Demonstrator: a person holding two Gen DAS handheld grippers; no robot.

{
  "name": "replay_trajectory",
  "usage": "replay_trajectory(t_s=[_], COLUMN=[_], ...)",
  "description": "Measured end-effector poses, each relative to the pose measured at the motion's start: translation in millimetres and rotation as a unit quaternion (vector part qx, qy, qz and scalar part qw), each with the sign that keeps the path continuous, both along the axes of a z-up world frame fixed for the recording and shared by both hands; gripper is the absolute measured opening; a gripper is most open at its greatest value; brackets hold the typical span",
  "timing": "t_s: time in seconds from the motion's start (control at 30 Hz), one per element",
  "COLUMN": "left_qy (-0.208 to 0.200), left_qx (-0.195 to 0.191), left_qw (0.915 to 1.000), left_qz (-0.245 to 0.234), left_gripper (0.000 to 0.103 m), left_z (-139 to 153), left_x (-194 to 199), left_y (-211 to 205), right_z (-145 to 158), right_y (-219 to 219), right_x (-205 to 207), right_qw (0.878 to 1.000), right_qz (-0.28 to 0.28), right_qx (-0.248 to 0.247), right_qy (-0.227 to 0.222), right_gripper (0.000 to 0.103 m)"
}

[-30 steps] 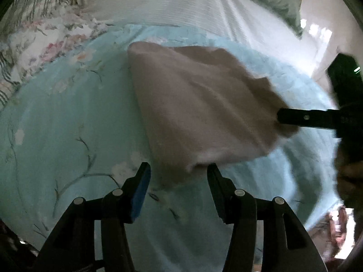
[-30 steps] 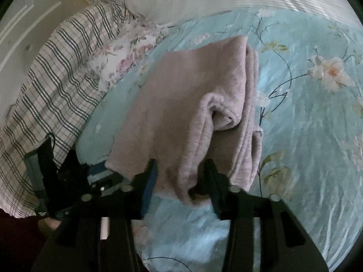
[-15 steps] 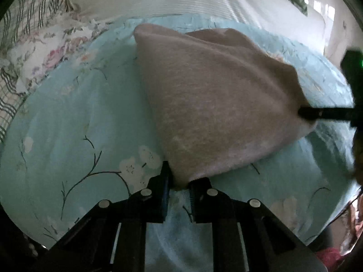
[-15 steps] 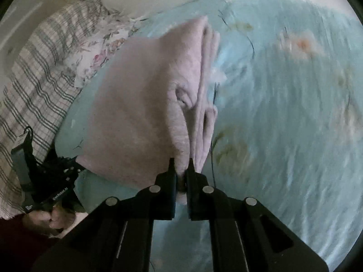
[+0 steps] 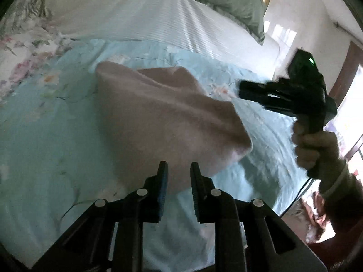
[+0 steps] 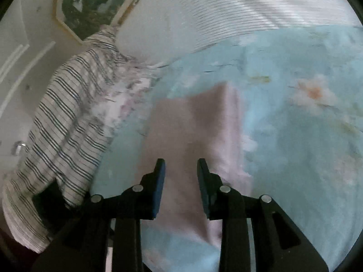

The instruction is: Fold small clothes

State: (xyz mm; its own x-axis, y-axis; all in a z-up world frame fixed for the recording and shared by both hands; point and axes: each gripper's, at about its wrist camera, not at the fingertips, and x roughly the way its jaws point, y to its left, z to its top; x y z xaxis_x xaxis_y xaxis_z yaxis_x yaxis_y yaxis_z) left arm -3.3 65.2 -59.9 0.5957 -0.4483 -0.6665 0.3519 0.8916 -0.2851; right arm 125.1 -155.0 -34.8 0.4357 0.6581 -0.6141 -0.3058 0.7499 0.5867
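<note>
Folded dusty-pink knit garment [image 5: 168, 122] lies on the pale-blue floral bedspread [image 5: 45, 136], long axis running away from the left gripper [image 5: 178, 170], nearer than the right gripper [image 6: 181, 165]; both sets of jaws apart, empty.

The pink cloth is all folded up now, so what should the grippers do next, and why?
Probably lift both away. The cloth lies folded on the blue sheet, and the left hand-held gripper and right hand-held gripper are both open, holding nothing.
</note>
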Motion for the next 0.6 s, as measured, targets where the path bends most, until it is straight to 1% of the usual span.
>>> replay_trajectory(t_s=[0.03, 0.07, 0.1, 0.13, 0.17, 0.2, 0.23, 0.3, 0.4, 0.43, 0.53, 0.6], left_qy=[0.007, 0.013, 0.021, 0.031, 0.047, 0.063, 0.073, 0.067, 0.072, 0.072, 0.071, 0.072], left_qx=[-0.006, -0.009, -0.008, -0.003, 0.002, 0.004, 0.003, -0.014, -0.021, -0.020, -0.015, -0.019], left_qw=[0.9999, 0.9998, 0.9997, 0.9994, 0.9988, 0.9980, 0.9973, 0.9977, 0.9972, 0.9972, 0.9973, 0.9972], left_qz=[-0.005, -0.009, -0.012, -0.011, -0.012, -0.010, -0.004, 0.003, 0.007, 0.008, 0.007, 0.006], left_gripper=[0.020, 0.020, 0.020, 0.019, 0.019, 0.019, 0.017, 0.017, 0.017, 0.017, 0.017, 0.017], left_z=[-6.1, -12.3, -19.1, -27.0, -39.4, -50.7, -60.5, -63.7, -64.0, -64.9, -63.6, -64.4], left_x=[8.1, 16.3, 21.5, 26.1, 29.4, 32.6, 34.6, 31.7, 32.8, 31.3, 28.6, 26.5], left_y=[-4.2, -4.1, -6.0, -8.0, -10.0, -11.1, -11.0, -9.0, -10.8, -11.1, -12.1, -11.2], right_z=[-5.3, -14.3, -28.6, -39.9, -59.5, -68.1, -73.9, -74.5, -66.6, -65.3, -53.4, -34.8], right_y=[9.1, 13.7, 13.5, 11.2, 5.9, 1.8, -2.3, -8.1, -2.1, 0.0, 0.4, 1.3], right_x=[5.2, 11.3, 19.9, 26.0, 34.9, 38.1, 40.4, 43.4, 46.4, 47.2, 38.3, 19.1], right_qw=[1.000, 0.999, 0.997, 0.995, 0.992, 0.991, 0.991, 0.991, 0.986, 0.986, 0.987, 0.991], right_qz=[-0.007, -0.026, -0.052, -0.067, -0.080, -0.088, -0.091, -0.095, -0.101, -0.103, -0.105, -0.088], right_qx=[-0.009, -0.033, -0.061, -0.072, -0.082, -0.090, -0.088, -0.091, -0.127, -0.130, -0.123, -0.104], right_qy=[0.002, 0.005, 0.015, 0.026, 0.047, 0.054, 0.051, 0.040, 0.021, 0.020, 0.020, 0.003], right_gripper=[0.031, 0.031, 0.031, 0.031, 0.021, 0.000, 0.000, 0.000, 0.000, 0.000, 0.000, 0.001])
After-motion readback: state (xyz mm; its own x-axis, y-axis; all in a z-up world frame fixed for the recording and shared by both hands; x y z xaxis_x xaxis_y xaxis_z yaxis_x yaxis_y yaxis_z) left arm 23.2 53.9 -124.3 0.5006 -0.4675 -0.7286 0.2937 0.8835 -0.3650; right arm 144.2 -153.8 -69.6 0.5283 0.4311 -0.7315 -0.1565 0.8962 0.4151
